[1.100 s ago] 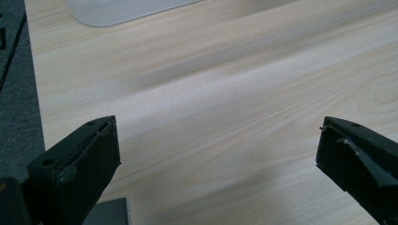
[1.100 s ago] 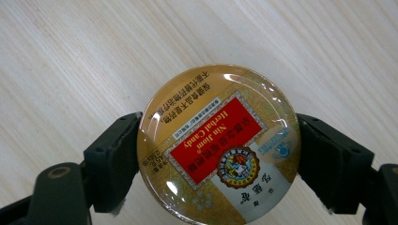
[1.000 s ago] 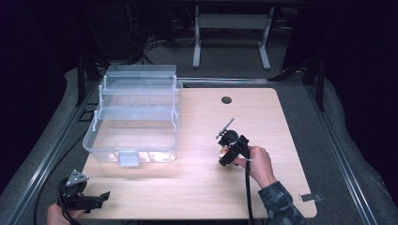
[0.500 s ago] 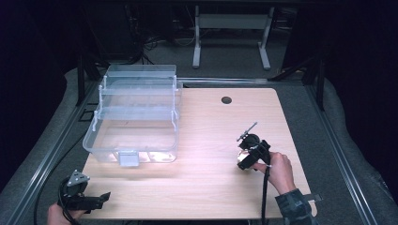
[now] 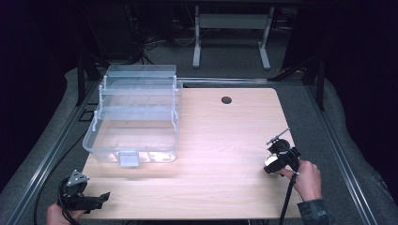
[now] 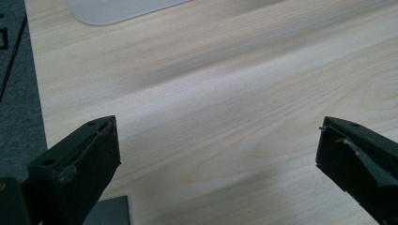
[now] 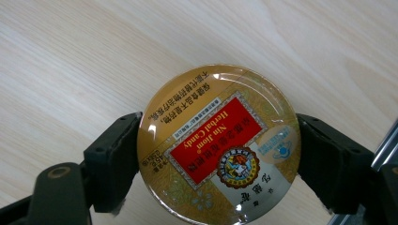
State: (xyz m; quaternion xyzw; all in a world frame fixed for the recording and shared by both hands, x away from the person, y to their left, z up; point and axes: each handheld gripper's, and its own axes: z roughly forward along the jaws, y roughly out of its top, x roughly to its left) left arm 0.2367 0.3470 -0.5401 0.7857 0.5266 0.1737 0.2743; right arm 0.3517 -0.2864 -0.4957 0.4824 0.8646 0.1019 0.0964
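So the biggest thing here is the wooden table [image 5: 220,136], light wood grain with a small dark grommet hole [image 5: 226,100] near its far edge. On the far left part of it sits a clear plastic storage bin [image 5: 136,117], tiered, with a latch facing the near edge.

Right gripper [image 5: 278,161] is over by the table's right edge, toward the near right corner, with a hand [image 5: 307,180] on it. In the right gripper view its jaws are clamped on either side of a round herbal candy tin [image 7: 218,143], gold with a red label; the tin is held just above the wood, lid facing the camera.

Left gripper [image 5: 82,199] hangs at the near left corner, right at the table's edge. Its jaws stand wide apart with nothing between them, just bare wood below.
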